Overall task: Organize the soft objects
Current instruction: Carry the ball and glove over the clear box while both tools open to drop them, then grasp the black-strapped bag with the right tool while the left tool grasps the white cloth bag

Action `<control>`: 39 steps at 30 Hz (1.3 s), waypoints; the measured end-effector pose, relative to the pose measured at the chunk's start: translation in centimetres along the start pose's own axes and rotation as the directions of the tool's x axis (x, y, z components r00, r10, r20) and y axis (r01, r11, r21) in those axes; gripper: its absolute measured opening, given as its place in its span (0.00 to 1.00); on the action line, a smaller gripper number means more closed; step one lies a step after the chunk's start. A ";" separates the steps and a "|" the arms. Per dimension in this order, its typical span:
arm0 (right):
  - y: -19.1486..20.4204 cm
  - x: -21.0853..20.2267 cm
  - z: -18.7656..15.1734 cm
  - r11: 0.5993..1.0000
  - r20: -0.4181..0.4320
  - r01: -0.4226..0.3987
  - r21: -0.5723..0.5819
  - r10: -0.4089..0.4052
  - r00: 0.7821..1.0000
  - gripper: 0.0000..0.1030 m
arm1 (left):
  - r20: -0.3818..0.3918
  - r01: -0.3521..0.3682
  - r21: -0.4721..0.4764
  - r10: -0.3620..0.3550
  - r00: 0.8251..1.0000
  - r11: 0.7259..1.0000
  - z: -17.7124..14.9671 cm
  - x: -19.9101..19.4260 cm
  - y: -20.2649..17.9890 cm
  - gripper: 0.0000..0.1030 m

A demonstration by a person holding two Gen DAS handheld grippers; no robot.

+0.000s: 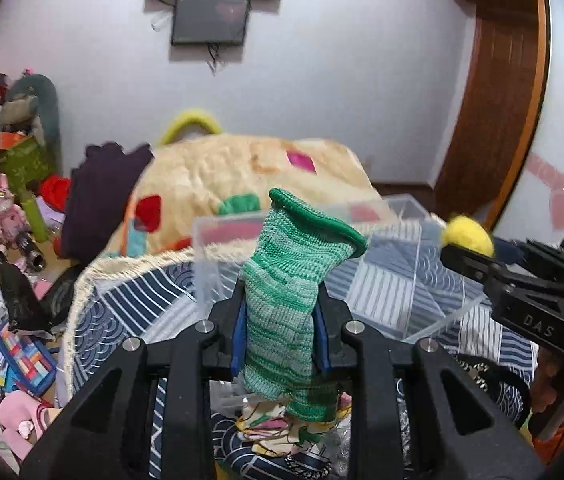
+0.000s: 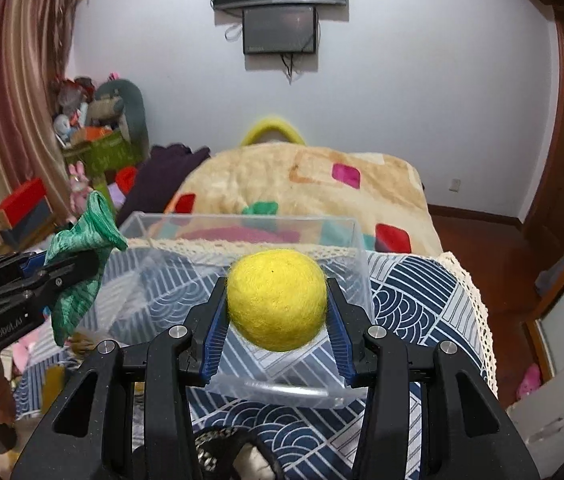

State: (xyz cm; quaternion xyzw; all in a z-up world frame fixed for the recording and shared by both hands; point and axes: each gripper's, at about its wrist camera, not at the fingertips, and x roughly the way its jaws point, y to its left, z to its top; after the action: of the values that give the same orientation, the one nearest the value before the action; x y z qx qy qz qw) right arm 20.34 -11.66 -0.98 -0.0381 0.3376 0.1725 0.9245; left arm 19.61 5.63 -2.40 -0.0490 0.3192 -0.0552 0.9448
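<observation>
My left gripper (image 1: pixel 280 322) is shut on a green knitted glove (image 1: pixel 294 280), held upright above the near edge of a clear plastic box (image 1: pixel 414 280). The glove also shows at the left of the right wrist view (image 2: pixel 81 264), with the left gripper (image 2: pixel 69 270) there. My right gripper (image 2: pixel 277 322) is shut on a yellow felt ball (image 2: pixel 277 300), held over the clear plastic box (image 2: pixel 358 264). The ball (image 1: pixel 468 236) and the right gripper (image 1: pixel 462 254) also show at the right of the left wrist view. The box looks empty.
The box sits on a blue and white patterned cloth (image 2: pixel 414 292) with a lace edge. Behind it lies a beige blanket (image 2: pixel 302 176) with coloured patches. Small soft items (image 1: pixel 277 428) lie below the left gripper. Clutter (image 1: pixel 5 320) covers the floor at left.
</observation>
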 end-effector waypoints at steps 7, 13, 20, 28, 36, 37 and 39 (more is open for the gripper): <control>0.6 2.2 -0.4 0.999 -0.108 -0.024 -0.034 0.020 0.994 0.41 | -0.086 -0.027 0.016 0.029 0.996 1.000 0.2 2.0 -0.3 0.26; 1.1 2.8 -0.9 0.997 -0.143 -0.039 -0.066 0.030 0.989 0.42 | -0.105 -0.038 0.030 0.041 0.994 0.999 0.3 2.6 -0.5 0.30; 1.3 2.4 -1.1 0.995 -0.158 -0.072 -0.068 0.060 0.986 0.54 | -0.068 -0.043 -0.001 0.043 0.997 0.999 0.5 1.8 0.0 0.57; 1.2 -0.3 -0.3 0.995 -0.073 -0.065 -0.072 0.060 0.996 0.60 | -0.002 -0.013 0.006 0.013 1.000 1.000 1.2 -1.3 -0.2 0.68; 1.4 -4.2 -0.5 0.996 0.044 -0.060 -0.073 0.064 0.997 0.72 | 0.100 -0.046 0.018 0.044 0.994 0.999 0.7 -6.1 -0.3 0.88; 1.6 -4.6 -0.6 0.995 0.051 -0.061 -0.073 0.065 0.997 0.72 | 0.106 -0.051 0.021 0.049 0.993 0.998 0.4 -6.6 -0.2 0.89; 1.7 -5.4 -1.3 0.995 0.072 -0.066 -0.077 0.072 0.995 0.79 | 0.112 -0.050 0.024 0.047 0.993 0.998 -0.4 -7.3 -0.1 0.91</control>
State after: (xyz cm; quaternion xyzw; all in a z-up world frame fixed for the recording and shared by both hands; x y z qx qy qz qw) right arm 15.08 -11.86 1.59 -0.0545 0.2974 0.2183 0.9279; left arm 13.61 6.50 1.69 -0.0318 0.2664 -0.0338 0.9628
